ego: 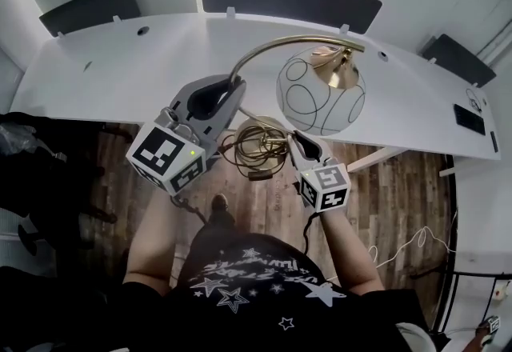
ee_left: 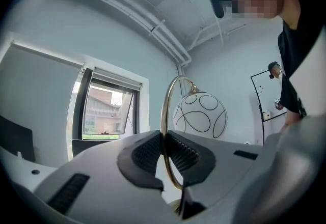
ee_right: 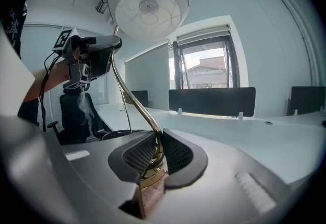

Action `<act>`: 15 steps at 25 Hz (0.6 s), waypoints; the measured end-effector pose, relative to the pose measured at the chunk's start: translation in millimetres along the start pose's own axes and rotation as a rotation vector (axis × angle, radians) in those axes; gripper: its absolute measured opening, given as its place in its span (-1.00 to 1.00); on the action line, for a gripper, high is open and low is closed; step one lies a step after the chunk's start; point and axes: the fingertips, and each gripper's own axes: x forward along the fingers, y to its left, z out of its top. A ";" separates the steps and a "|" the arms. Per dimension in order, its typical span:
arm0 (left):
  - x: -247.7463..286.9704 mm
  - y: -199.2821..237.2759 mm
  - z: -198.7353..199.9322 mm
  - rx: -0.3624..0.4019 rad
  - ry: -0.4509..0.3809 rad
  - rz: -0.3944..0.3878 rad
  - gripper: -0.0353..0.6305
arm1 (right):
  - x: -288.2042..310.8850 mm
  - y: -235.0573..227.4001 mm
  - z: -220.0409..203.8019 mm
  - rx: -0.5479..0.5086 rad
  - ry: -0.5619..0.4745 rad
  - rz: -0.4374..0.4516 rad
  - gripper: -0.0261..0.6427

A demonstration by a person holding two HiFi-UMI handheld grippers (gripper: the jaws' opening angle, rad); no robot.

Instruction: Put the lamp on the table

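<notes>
Daylight enters through the window (ee_left: 104, 111) at the far side of the room, and its panes wash out almost to white in both gripper views. The room is evenly bright, with pale walls and soft, weak shadows. The white table (ego: 120, 70) carries a mild sheen, and the lamp (ego: 320, 94) glints along its brass. The wooden floor (ego: 400, 198) is dimmer, darkest at the near left. All views bow straight lines and fade to black at the corners. The nearest foreground in the gripper views is soft.
</notes>
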 end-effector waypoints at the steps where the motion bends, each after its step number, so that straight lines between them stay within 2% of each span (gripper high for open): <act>1: 4.4 8.5 -1.3 -0.004 -0.006 -0.008 -0.78 | 6.7 -3.0 2.7 0.003 -0.001 -0.011 -0.80; 10: 34.0 103.5 1.4 -0.009 -0.042 -0.115 -0.78 | 90.4 -12.5 38.0 0.001 -0.002 -0.106 -0.80; 15: 42.0 117.2 1.9 -0.014 -0.044 -0.156 -0.78 | 99.1 -16.9 44.3 -0.001 0.002 -0.150 -0.80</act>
